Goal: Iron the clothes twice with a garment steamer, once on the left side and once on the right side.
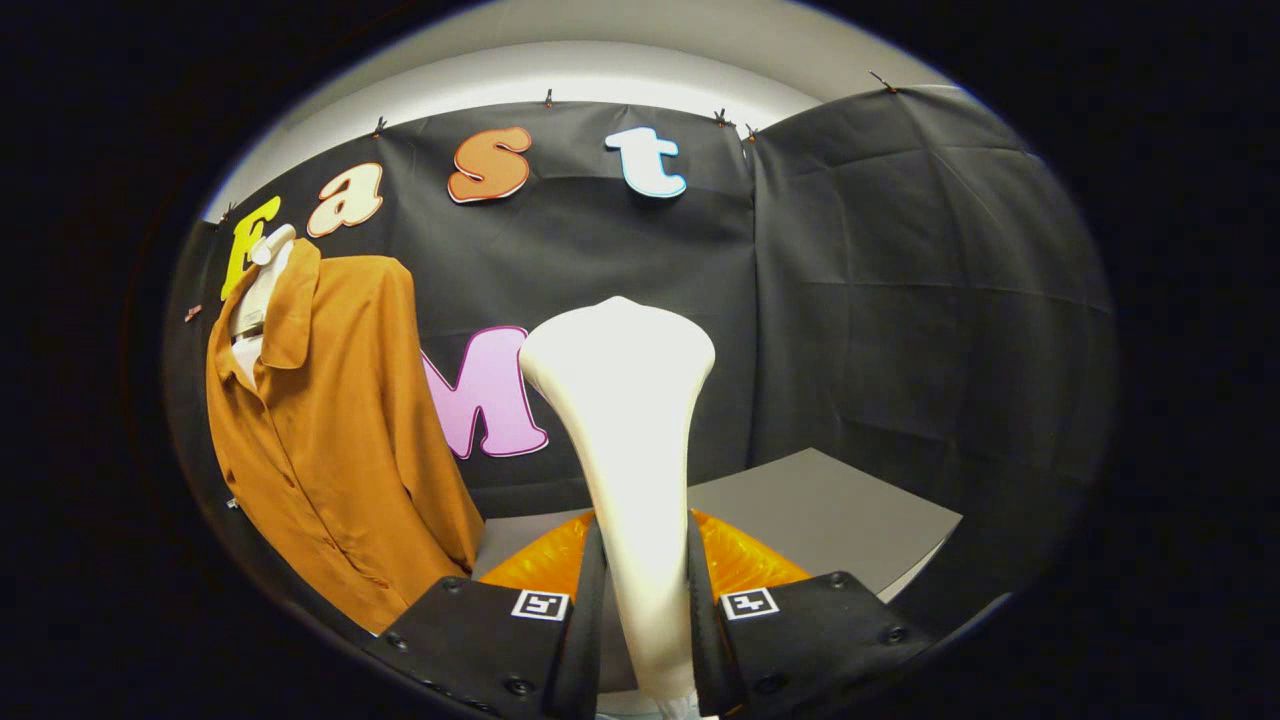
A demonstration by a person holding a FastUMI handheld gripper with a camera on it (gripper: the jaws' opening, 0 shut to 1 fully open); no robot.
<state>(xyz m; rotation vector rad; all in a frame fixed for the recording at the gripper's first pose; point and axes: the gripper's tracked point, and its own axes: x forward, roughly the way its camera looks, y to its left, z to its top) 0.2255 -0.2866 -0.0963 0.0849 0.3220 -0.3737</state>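
Observation:
A white garment steamer (630,440) stands upright between my fingers, its wide head rising well above them. My gripper (645,610) is shut on the steamer's narrow handle, with both fingers pressed against its sides. An orange-brown shirt (330,440) hangs on a white mannequin torso (262,280) to the left of the steamer and a little beyond it. The shirt's collar is open and its front faces right. The steamer head is apart from the shirt.
A grey tabletop (830,510) lies beyond and to the right of the fingers. An orange translucent base (740,560) sits just behind the fingers, around the steamer's handle. Black cloth walls close the booth behind and on the right.

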